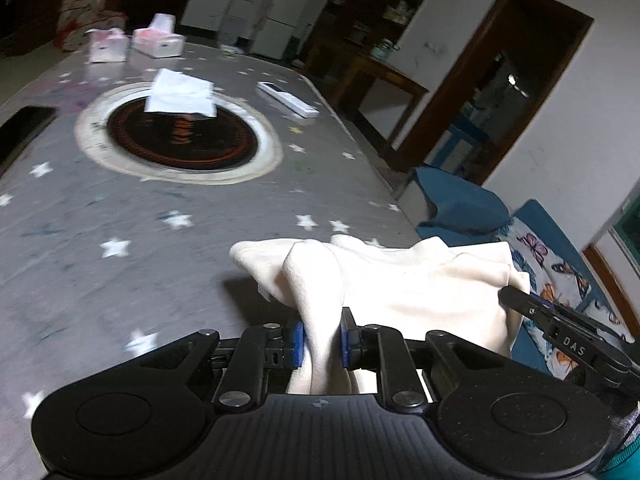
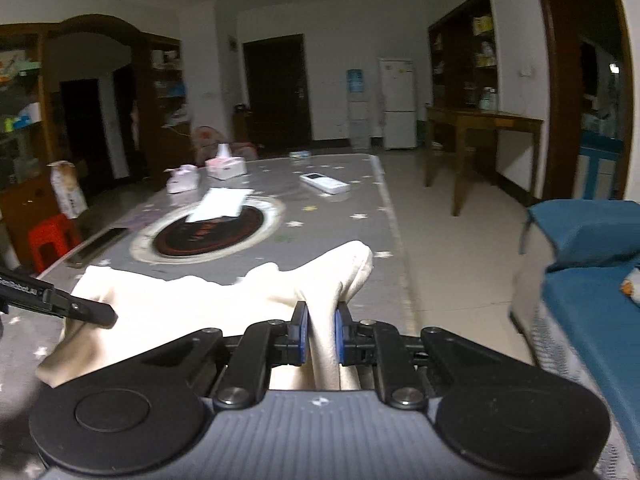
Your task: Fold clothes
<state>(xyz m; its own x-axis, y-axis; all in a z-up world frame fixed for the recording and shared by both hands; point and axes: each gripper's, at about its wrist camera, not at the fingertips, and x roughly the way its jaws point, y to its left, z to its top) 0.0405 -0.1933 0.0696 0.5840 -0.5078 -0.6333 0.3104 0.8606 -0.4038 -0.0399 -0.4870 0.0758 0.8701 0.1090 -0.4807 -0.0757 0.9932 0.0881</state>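
Observation:
A cream-white garment (image 1: 420,280) hangs bunched between both grippers, above the near edge of the grey star-patterned table (image 1: 100,208). My left gripper (image 1: 320,340) is shut on a fold of it between the blue pads. My right gripper (image 2: 319,334) is shut on another fold of the same garment (image 2: 180,304). In the left wrist view the right gripper (image 1: 516,298) touches the cloth's right edge. In the right wrist view the left gripper (image 2: 108,314) sits at the cloth's left edge.
On the table sit a round black hotplate (image 1: 180,136) with a white paper (image 1: 180,94) on it, a white remote (image 1: 286,98), two tissue boxes (image 1: 158,40), and a dark phone (image 1: 24,128). A blue sofa (image 2: 592,264) is at right, and a wooden table (image 2: 480,136) stands beyond.

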